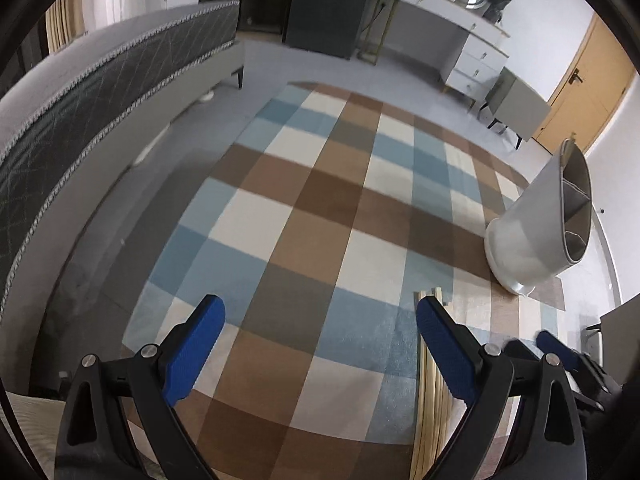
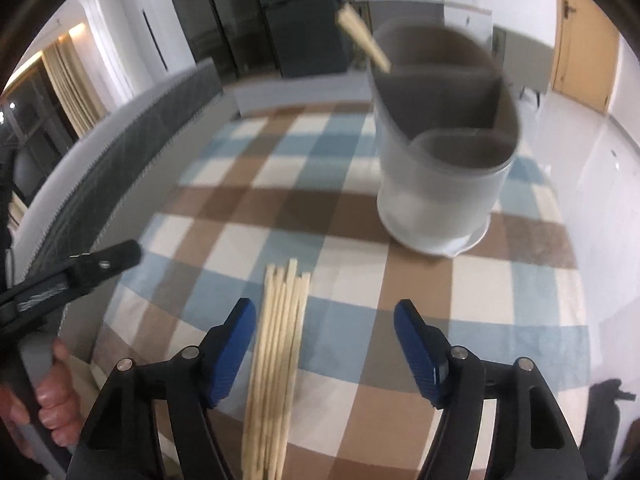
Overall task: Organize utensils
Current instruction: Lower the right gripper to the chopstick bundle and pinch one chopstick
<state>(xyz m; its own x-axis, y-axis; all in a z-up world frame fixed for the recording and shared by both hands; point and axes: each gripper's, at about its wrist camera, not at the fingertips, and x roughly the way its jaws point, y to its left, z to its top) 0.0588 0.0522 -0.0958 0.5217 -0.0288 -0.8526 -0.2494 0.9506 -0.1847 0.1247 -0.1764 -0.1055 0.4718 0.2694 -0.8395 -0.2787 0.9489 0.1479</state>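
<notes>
Right gripper point(image 2: 325, 320) fingers apart, straddling chopsticks point(image 2: 280, 320); left gripper point(image 1: 320, 318) fingers wide, seemingly empty.

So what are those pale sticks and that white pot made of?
The sticks look like bamboo or light wood: matt, cream-yellow, thin and straight. The pot looks like plastic, though glazed ceramic is possible: smooth white outside, dull grey inside with moulded dividers. Blur hides finer detail.

A checked rug point(image 1: 320, 216) in brown, blue and cream covers the surface; a grey quilted bed point(image 1: 100, 92) runs beside it; beyond stand a dark cabinet point(image 1: 328, 4), a white dresser point(image 1: 460, 32) and a wooden door point(image 1: 588, 80).
</notes>
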